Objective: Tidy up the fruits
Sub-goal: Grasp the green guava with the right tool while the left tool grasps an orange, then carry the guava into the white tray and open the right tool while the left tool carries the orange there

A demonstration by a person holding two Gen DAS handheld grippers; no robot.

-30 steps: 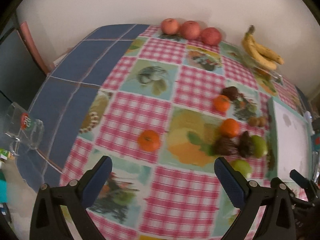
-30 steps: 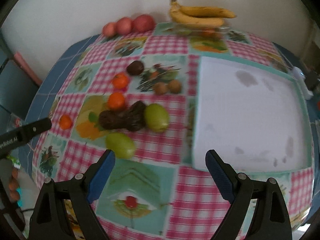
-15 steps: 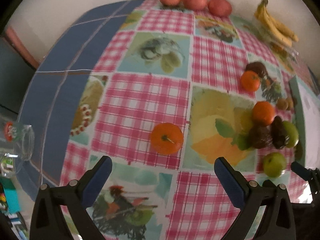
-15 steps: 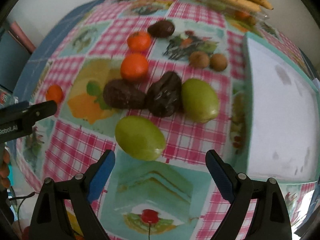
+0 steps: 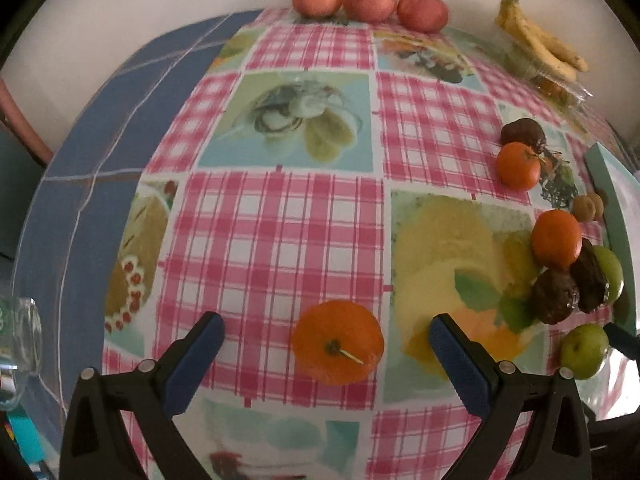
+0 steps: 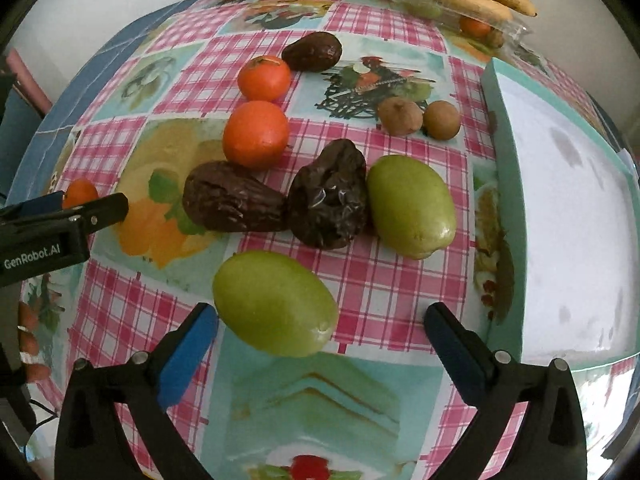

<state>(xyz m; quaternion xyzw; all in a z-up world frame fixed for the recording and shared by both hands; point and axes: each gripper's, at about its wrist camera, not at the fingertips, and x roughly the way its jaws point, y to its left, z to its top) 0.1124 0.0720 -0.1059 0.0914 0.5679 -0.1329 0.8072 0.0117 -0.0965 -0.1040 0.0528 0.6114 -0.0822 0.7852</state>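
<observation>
Left gripper (image 5: 326,344): jaws spread wide, straddling a small orange (image 5: 337,342) on the checked counter (image 5: 280,220), neither pad touching. Right gripper (image 6: 320,340): jaws equally wide, gripping nothing, near green fruit (image 6: 275,302) just ahead between them, beside white tray (image 6: 568,216)

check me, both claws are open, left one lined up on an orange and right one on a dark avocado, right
Not quite. The right claw is lined up on a green fruit, not a dark one, as the right wrist view shows. Both claws are open, and the left claw is lined up on an orange.
</observation>
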